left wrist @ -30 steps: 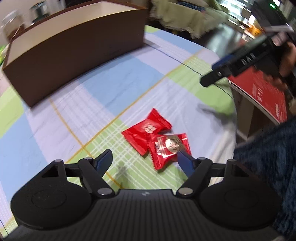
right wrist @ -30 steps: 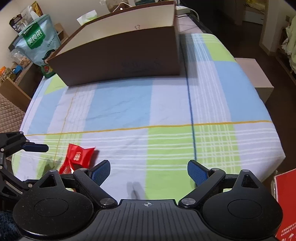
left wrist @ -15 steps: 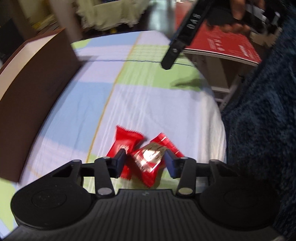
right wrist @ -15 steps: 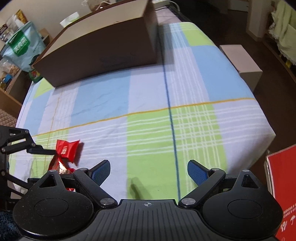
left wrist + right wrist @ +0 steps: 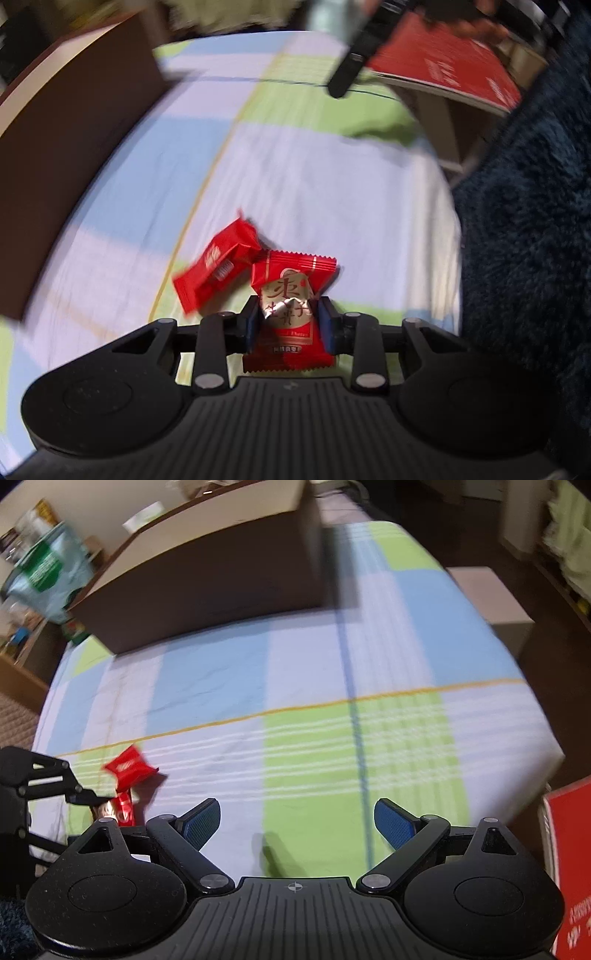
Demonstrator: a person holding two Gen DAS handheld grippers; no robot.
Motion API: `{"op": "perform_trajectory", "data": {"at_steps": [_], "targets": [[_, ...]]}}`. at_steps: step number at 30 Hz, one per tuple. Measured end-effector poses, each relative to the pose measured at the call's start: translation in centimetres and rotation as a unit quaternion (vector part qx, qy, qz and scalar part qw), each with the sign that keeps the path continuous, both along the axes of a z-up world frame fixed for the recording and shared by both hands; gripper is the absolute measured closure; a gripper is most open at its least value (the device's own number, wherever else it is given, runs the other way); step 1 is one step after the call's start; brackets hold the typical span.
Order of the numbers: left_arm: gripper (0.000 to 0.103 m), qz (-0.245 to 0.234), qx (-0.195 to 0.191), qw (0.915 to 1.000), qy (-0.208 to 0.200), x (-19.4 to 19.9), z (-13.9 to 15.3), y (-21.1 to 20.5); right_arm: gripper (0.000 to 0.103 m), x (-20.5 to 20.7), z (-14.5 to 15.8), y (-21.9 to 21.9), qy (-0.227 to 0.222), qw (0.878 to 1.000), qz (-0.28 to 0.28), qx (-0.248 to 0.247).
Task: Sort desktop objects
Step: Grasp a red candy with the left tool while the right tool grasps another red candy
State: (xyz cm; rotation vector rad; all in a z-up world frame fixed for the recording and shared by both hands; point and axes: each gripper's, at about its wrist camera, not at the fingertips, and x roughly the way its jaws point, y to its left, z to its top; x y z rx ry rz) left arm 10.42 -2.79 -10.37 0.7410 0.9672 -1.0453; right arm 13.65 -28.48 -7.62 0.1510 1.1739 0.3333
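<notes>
the brown box is seen at the far left of the left wrist view, standing on the checked cloth that covers the desk, well apart from the sweets. nearer the middle, one red sweet packet lies flat on the cloth, its right corner just beside or under the second packet; which of the two cannot be told through the blur. the left tool is clamped on that second packet, its blue pads pressed against the two sides of the wrapper's middle, where the foil is crinkled. the wrapper's sealed ends stick out in front of and behind the pads.

such a packet is judged to be very light, with a slick, crinkly film that gives under pressure. a hold across the filled middle, as taken here, is thought safer than one on the thin sealed edge, which could slide out. a hard squeeze could crush what is inside.

in the right wrist view, the loose packet is seen at lower left beside the left tool's linkage. the right tool hangs above bare cloth with its pads wide apart and nothing between them. a red printed board shows at the far right edge.
</notes>
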Motion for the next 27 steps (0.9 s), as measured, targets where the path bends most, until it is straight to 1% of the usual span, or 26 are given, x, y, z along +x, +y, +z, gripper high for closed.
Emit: {"op": "perform_trajectory", "data": {"at_steps": [4,7,9,12,15,17,20,21,22,23,25,27], "targets": [[0.075,0.076,-0.019,0.9968,0.011,0.5,0.9,2.7,0.01,0.6,0.0,3.5,-0.02,0.997,0.073,0.001],[0.075,0.116,-0.029,0.9928,0.013,0.6,1.5,4.0,0.01,1.3,-0.2,6.6,-0.029,0.991,0.128,0.002],[0.075,0.137,-0.032,0.99,0.012,0.5,1.8,4.8,0.01,2.0,-0.6,8.4,-0.027,0.987,0.155,0.011],[0.075,0.156,-0.028,0.9873,0.007,0.2,2.0,5.4,0.01,2.9,-1.1,10.8,-0.025,0.982,0.188,0.026],[0.075,0.189,-0.025,0.9817,0.001,0.5,2.2,6.4,0.011,3.6,-1.8,13.1,-0.017,0.978,0.203,0.033],[0.075,0.21,-0.022,0.9774,-0.002,0.6,2.4,7.0,0.011,3.9,-2.3,14.5,-0.016,0.976,0.214,0.031],[0.075,0.25,-0.018,0.968,-0.011,1.3,2.8,8.5,0.011,4.0,-2.8,16.3,-0.019,0.974,0.226,0.024],[0.075,0.263,-0.017,0.9645,-0.014,1.5,3.0,9.0,0.017,4.1,-3.0,16.8,-0.021,0.973,0.229,0.024],[0.075,0.276,-0.018,0.9609,-0.016,1.9,3.1,9.4,0.032,4.2,-3.2,17.4,-0.021,0.972,0.232,0.023],[0.075,0.289,-0.019,0.9571,-0.018,2.2,3.3,9.7,0.033,4.4,-3.4,17.7,-0.016,0.971,0.235,0.025],[0.075,0.311,-0.023,0.9499,-0.021,3.0,3.5,10.3,0.033,4.7,-3.8,18.4,-0.011,0.972,0.235,0.023],[0.075,0.331,-0.03,0.943,-0.022,3.7,3.8,10.8,0.033,4.8,-4.0,18.9,-0.023,0.97,0.24,0.017]]}}
